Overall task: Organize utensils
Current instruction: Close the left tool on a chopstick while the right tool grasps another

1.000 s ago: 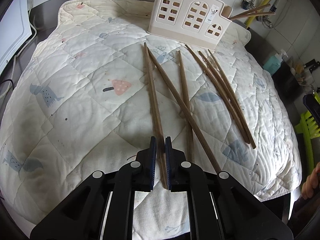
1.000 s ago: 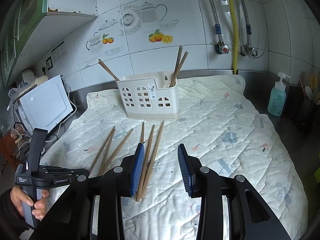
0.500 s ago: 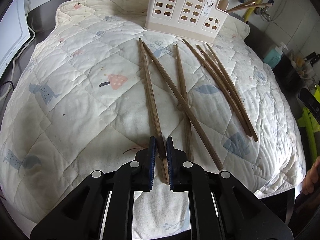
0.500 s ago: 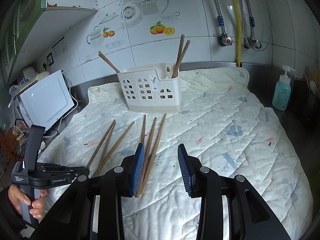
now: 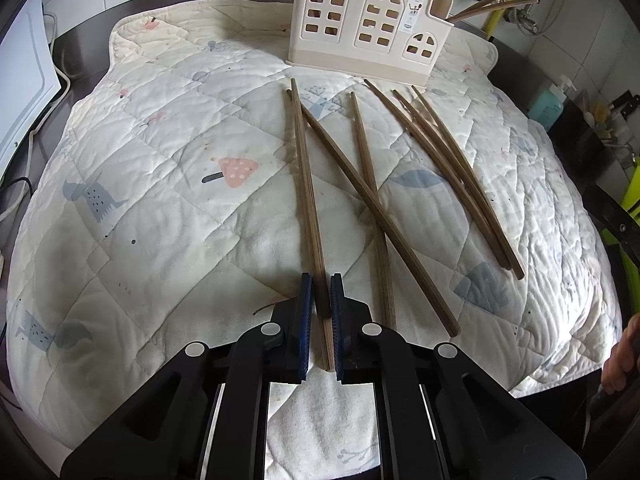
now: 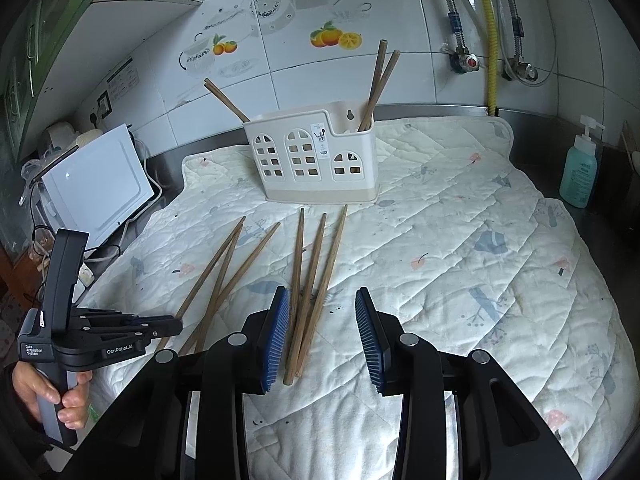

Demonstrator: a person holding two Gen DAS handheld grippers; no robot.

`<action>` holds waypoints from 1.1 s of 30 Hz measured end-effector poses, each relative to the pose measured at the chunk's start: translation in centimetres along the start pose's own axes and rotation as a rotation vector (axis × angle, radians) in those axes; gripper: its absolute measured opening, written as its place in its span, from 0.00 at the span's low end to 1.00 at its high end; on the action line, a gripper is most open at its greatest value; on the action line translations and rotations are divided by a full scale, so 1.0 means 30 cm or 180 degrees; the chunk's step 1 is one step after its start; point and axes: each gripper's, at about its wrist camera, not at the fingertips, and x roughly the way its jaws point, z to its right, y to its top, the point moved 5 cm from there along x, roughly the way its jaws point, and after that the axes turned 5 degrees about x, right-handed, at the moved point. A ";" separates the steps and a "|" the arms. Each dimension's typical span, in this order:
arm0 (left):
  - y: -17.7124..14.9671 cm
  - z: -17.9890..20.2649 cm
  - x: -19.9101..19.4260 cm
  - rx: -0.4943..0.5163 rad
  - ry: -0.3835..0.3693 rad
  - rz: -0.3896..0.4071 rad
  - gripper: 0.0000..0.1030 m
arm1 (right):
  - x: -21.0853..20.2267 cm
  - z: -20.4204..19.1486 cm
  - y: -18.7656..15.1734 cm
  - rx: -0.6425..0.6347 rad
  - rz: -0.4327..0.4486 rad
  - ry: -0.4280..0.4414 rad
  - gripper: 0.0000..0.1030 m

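Holder (image 5: 360, 28) now nearer; "GenRobot.AI" claw (image 6: 176, 326)

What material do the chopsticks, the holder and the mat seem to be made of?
Chopsticks: likely wood or bamboo, matte brown with visible lengthwise grain.
Holder: seemingly moulded plastic, smooth cream, with cut-out windows.
Mat: quilted fabric, soft, with stitched lines and wrinkles.

Home kitchen; fruit-decorated wall tiles (image 6: 336, 38), soap bottle (image 6: 578, 176), microwave (image 6: 96, 192)
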 end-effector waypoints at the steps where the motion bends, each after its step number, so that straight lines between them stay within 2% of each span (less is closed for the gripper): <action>1: 0.000 0.000 -0.001 0.0012 -0.0011 -0.0006 0.09 | 0.002 0.001 -0.003 0.0007 -0.0005 0.0001 0.33; 14: 0.001 0.013 0.005 0.0177 -0.0021 -0.0078 0.09 | 0.062 0.003 -0.054 0.0046 -0.0211 0.0029 0.31; 26: 0.001 0.015 0.003 0.0212 0.0001 -0.0086 0.09 | 0.111 -0.028 -0.113 0.0057 -0.0405 0.0138 0.24; 33: 0.001 0.017 0.003 0.0211 0.0014 -0.0076 0.10 | 0.144 -0.063 -0.167 -0.0015 -0.0527 0.0159 0.16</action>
